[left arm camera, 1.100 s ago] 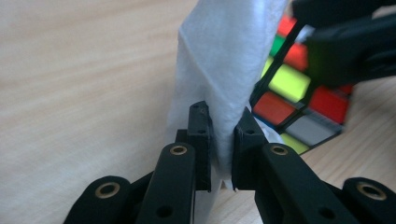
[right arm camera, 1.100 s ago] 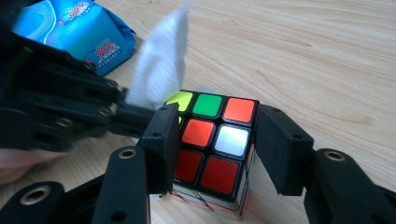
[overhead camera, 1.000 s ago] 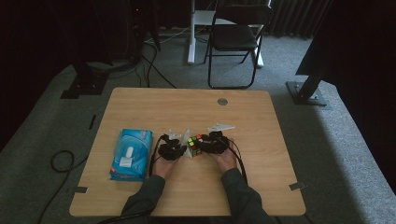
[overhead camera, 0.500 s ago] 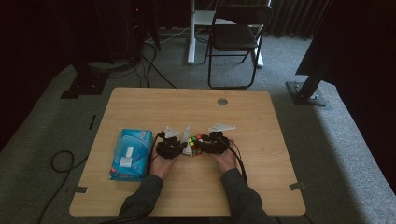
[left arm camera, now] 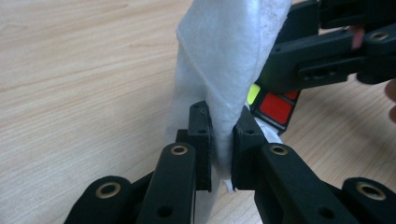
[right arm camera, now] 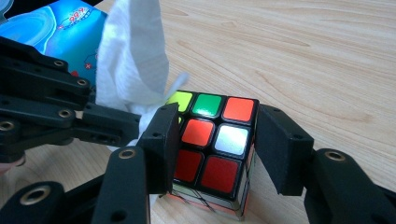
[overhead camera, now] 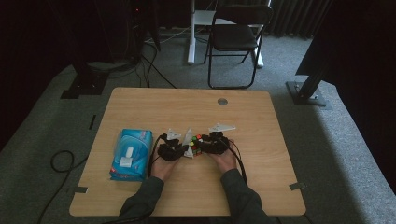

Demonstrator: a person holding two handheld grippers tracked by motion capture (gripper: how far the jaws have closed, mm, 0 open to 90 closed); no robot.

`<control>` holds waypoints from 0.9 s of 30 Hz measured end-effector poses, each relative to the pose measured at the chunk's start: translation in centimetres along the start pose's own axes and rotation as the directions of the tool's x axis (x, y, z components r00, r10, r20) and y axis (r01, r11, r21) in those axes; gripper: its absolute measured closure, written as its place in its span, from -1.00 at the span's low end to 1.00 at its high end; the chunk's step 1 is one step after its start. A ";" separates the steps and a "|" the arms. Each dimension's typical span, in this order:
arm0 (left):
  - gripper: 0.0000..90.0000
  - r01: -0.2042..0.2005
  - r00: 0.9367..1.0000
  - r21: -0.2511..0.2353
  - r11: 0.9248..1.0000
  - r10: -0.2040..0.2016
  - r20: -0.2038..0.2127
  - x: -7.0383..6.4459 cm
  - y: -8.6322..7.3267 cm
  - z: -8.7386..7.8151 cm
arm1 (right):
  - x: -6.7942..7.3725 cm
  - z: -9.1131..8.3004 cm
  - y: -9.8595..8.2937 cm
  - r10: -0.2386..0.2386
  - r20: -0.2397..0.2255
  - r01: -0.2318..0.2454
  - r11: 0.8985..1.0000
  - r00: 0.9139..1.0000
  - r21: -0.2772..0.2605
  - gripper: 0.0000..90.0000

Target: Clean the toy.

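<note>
Left gripper [left arm camera: 219, 140], jaws closed on a white wipe [left arm camera: 224, 60], holds it against the cube [right arm camera: 212, 140] at mid-table. Right gripper [right arm camera: 215, 149] clamps the cube. Risk: hard wiping may twist the cube free, or the wipe slips out.

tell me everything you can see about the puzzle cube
The puzzle cube is a three-by-three twisty cube with a black frame and glossy stickers; the face in view shows red, orange, green, yellow-green and white squares. It rests on the wooden table, gripped on two opposite sides by the right gripper. A white wipe, pinched in the left gripper, touches its far side.
</note>
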State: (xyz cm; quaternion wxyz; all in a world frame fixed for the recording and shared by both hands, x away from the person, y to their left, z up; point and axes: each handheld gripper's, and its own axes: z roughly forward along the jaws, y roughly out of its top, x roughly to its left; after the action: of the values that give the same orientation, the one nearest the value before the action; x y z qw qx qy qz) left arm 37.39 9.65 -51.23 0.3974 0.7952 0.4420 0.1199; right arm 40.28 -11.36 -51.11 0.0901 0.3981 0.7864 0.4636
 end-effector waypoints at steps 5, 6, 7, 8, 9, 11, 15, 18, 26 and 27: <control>0.81 -0.003 1.000 0.040 0.999 0.004 -0.016 0.0 -0.6 1.0 | 0.0 0.0 0.0 0.003 0.000 -0.003 1.000 1.000 -0.002 0.12; 0.81 -0.002 1.000 0.062 0.998 0.004 -0.023 0.2 -1.0 1.7 | 0.0 0.0 0.0 0.003 0.000 -0.003 1.000 1.000 -0.002 0.12; 0.81 -0.004 1.000 0.071 0.997 0.006 -0.029 0.2 -1.2 2.0 | 0.0 0.0 0.0 0.002 -0.001 -0.002 1.000 1.000 -0.002 0.12; 0.81 0.002 1.000 0.065 0.998 0.000 -0.024 0.3 -1.4 2.1 | 0.0 0.0 0.0 0.002 -0.001 -0.002 1.000 1.000 -0.002 0.12; 0.81 0.011 1.000 0.063 0.998 -0.010 -0.017 0.5 -1.4 2.1 | 0.0 0.0 0.0 0.001 -0.001 -0.001 1.000 1.000 -0.003 0.12; 0.81 0.004 1.000 0.067 0.998 -0.002 -0.023 0.4 -1.3 2.1 | 0.0 0.0 -0.1 0.002 -0.003 -0.002 1.000 1.000 -0.004 0.12; 0.81 0.007 1.000 0.065 0.998 -0.005 -0.023 0.4 -1.3 1.9 | 0.0 0.0 -0.1 0.003 -0.002 -0.003 1.000 1.000 -0.005 0.12; 0.81 0.002 1.000 0.052 0.999 -0.001 -0.023 0.3 -1.0 1.3 | 0.0 0.0 -0.1 0.005 -0.003 -0.005 1.000 1.000 -0.004 0.12; 0.80 -0.020 1.000 0.001 1.000 0.020 -0.005 -0.7 0.1 -0.9 | -0.1 0.0 -0.1 0.009 -0.005 -0.009 1.000 1.000 -0.007 0.12; 0.80 -0.021 1.000 -0.005 1.000 0.021 0.000 -0.9 0.2 -1.0 | -0.1 0.0 -0.1 0.009 -0.005 -0.009 1.000 1.000 -0.007 0.12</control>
State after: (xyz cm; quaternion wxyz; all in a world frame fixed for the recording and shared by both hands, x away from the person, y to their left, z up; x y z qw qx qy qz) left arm 36.43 9.48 -50.29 0.3981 0.7988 0.4334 0.1253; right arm 40.27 -11.45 -51.23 0.0876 0.4002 0.7832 0.4677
